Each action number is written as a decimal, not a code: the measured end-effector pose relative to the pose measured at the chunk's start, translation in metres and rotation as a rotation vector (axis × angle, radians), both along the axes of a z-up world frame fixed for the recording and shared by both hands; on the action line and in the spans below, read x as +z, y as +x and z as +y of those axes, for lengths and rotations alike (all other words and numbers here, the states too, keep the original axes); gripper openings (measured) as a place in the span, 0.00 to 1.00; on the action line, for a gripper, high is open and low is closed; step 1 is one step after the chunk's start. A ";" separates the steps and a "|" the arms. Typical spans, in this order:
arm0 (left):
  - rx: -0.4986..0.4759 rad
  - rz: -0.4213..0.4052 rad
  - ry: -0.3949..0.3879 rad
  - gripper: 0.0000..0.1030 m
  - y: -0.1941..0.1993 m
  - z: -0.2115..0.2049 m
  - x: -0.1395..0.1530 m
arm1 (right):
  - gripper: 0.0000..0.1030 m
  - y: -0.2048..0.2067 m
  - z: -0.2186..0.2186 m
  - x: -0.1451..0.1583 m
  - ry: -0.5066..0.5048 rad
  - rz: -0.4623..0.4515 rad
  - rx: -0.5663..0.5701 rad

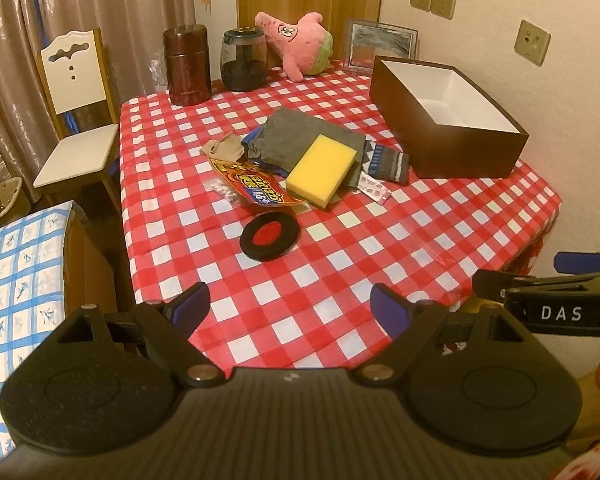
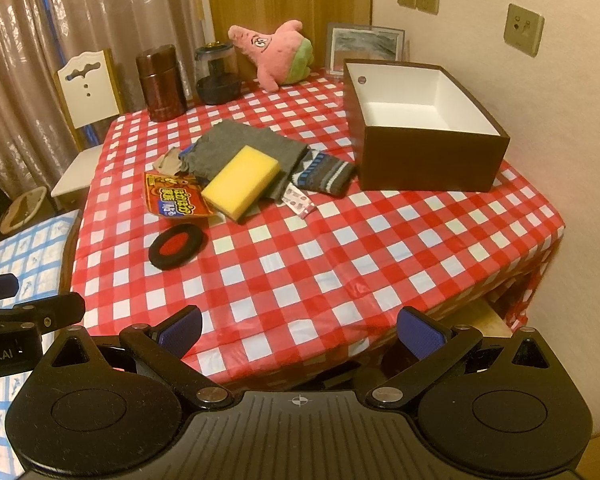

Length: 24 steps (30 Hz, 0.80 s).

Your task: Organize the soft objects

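Both claws apart, empty, short of the pile | right claw (image 2: 298, 330): pinch yellow sponge (image 2: 242, 180) across its short sides | lift clear, release in brown box (image 2: 428, 170) | left claw (image 1: 290, 306) waits

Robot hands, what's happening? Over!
Left gripper and right gripper open, empty. Yellow sponge block on grey cloth. Brown cardboard box empty. Path clear.

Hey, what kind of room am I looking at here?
Most likely a room in a home, perhaps a dining corner. A table with a red checked cloth stands against the wall, a dining chair beside it, curtains behind, and a pink plush toy on it.
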<state>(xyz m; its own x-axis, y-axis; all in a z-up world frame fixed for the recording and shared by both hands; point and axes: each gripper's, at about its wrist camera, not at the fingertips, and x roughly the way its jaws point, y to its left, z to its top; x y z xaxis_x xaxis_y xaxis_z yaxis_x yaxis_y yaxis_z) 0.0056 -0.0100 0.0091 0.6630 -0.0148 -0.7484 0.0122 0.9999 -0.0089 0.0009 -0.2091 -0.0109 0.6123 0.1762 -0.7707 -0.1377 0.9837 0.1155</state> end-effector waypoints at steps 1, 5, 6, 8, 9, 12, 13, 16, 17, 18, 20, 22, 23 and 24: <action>0.001 0.002 -0.001 0.83 0.000 -0.001 0.000 | 1.00 0.001 -0.001 -0.001 0.003 0.001 0.003; 0.006 0.014 -0.012 0.83 0.001 -0.010 -0.016 | 1.00 0.005 -0.004 -0.010 0.032 0.003 0.017; 0.012 0.017 -0.011 0.83 0.004 -0.010 -0.019 | 1.00 0.009 -0.006 -0.013 0.045 0.002 0.023; 0.027 0.022 -0.006 0.83 0.006 -0.010 -0.023 | 1.00 0.012 -0.009 -0.017 0.062 -0.009 0.042; 0.032 0.024 -0.006 0.83 0.012 -0.009 -0.025 | 1.00 0.016 -0.012 -0.018 0.064 -0.012 0.051; 0.049 0.027 -0.004 0.83 0.019 -0.009 -0.030 | 1.00 0.025 -0.017 -0.024 0.067 -0.012 0.086; 0.053 0.025 -0.005 0.83 0.021 -0.010 -0.032 | 1.00 0.028 -0.018 -0.027 0.069 -0.008 0.097; 0.068 0.024 -0.009 0.83 0.028 -0.013 -0.037 | 1.00 0.037 -0.023 -0.033 0.085 0.002 0.131; 0.072 0.025 -0.012 0.83 0.029 -0.014 -0.040 | 1.00 0.040 -0.026 -0.034 0.088 0.002 0.139; 0.076 0.030 -0.018 0.83 0.032 -0.016 -0.042 | 1.00 0.042 -0.029 -0.035 0.091 0.000 0.147; 0.083 0.039 -0.025 0.83 0.035 -0.018 -0.046 | 1.00 0.047 -0.032 -0.038 0.103 -0.014 0.150; 0.088 0.041 -0.026 0.83 0.039 -0.020 -0.049 | 1.00 0.052 -0.035 -0.041 0.123 -0.018 0.154; 0.088 0.040 -0.026 0.83 0.041 -0.020 -0.050 | 1.00 0.055 -0.035 -0.041 0.123 -0.018 0.160; 0.086 0.040 -0.025 0.83 0.042 -0.020 -0.051 | 1.00 0.057 -0.034 -0.042 0.115 -0.020 0.166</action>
<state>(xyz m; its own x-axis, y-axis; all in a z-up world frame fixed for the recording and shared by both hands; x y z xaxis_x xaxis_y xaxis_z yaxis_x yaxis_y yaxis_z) 0.0474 -0.0304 -0.0420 0.6325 0.0221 -0.7743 -0.0748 0.9967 -0.0327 0.0579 -0.2434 -0.0530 0.5822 0.3621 -0.7280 -0.3005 0.9278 0.2211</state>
